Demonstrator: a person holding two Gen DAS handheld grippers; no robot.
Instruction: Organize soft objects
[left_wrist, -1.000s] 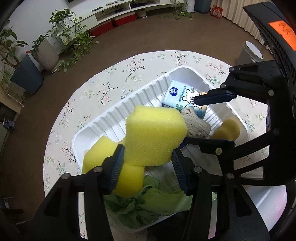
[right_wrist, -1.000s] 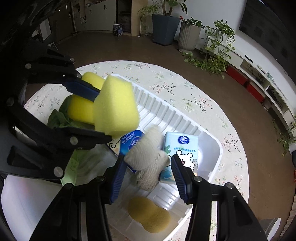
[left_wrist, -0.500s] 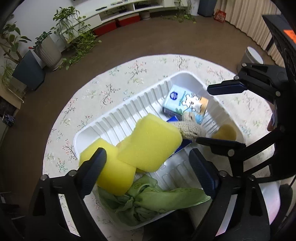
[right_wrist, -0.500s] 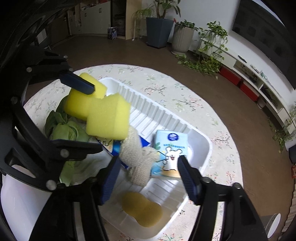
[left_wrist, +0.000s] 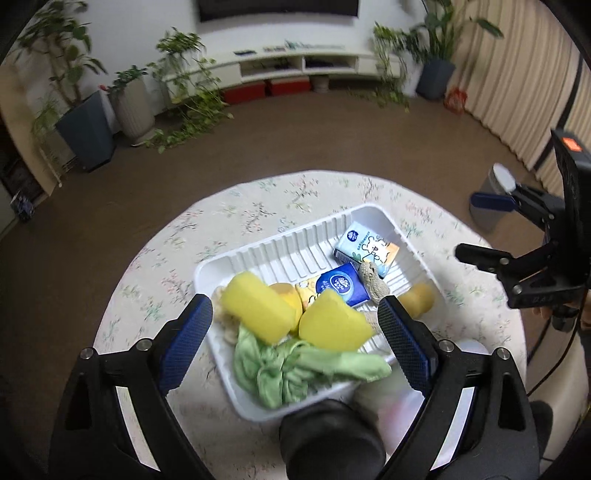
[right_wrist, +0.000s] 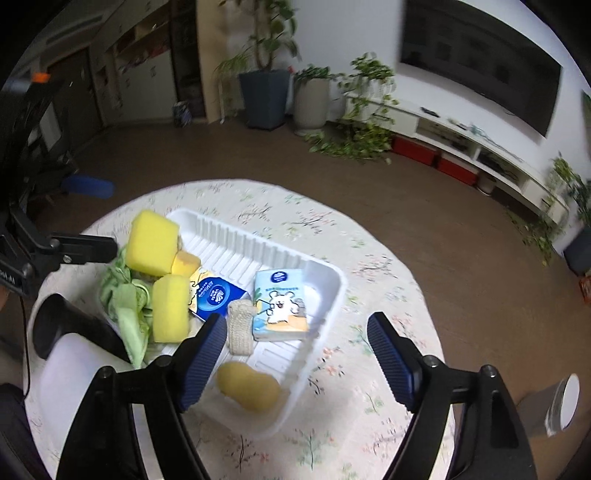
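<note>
A: What sits under the large yellow sponge (left_wrist: 258, 314)?

B: A beige item, mostly hidden. The green cloth (left_wrist: 295, 369) is blurred; the dark object (left_wrist: 328, 439) below the white tray (left_wrist: 258, 251) is unidentifiable.

Both wrist cameras are looking steeply down from close above, along their own tool fingers. Both are sharing the white tray (left_wrist: 402, 229) on the round tabletop (right_wrist: 369, 266), filling the lower frame.
</note>
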